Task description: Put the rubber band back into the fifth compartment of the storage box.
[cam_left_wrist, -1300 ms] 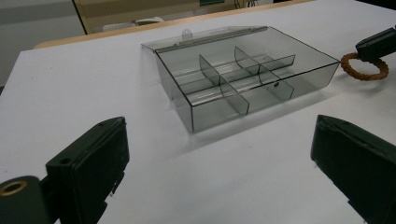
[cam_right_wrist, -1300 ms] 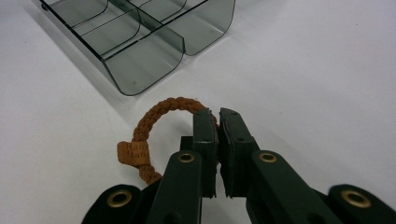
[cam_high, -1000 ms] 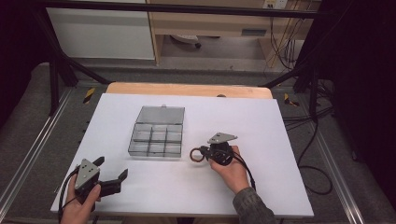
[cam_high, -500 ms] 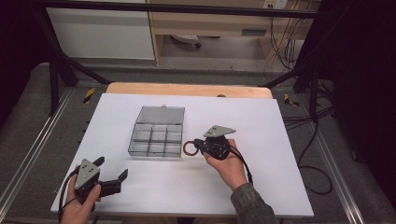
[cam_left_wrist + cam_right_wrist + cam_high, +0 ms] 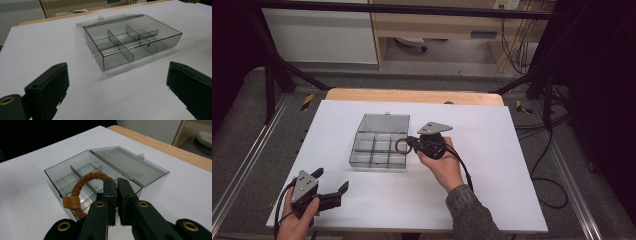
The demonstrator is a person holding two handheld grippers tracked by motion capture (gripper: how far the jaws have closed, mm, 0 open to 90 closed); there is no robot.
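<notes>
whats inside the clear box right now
The clear box shows bare dividers and nothing in its visible compartments. In the right gripper view the braided bracelet, held by the right tongs, covers part of the near compartments.

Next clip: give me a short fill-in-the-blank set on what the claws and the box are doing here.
1. The right claw is shut on a braided brown ____.
2. The clear box has its lid ____.
3. The left claw has its jaws ____, holding nothing.
4. The box sits on a ____ table.

Missing words: bracelet; open; open; white
</notes>
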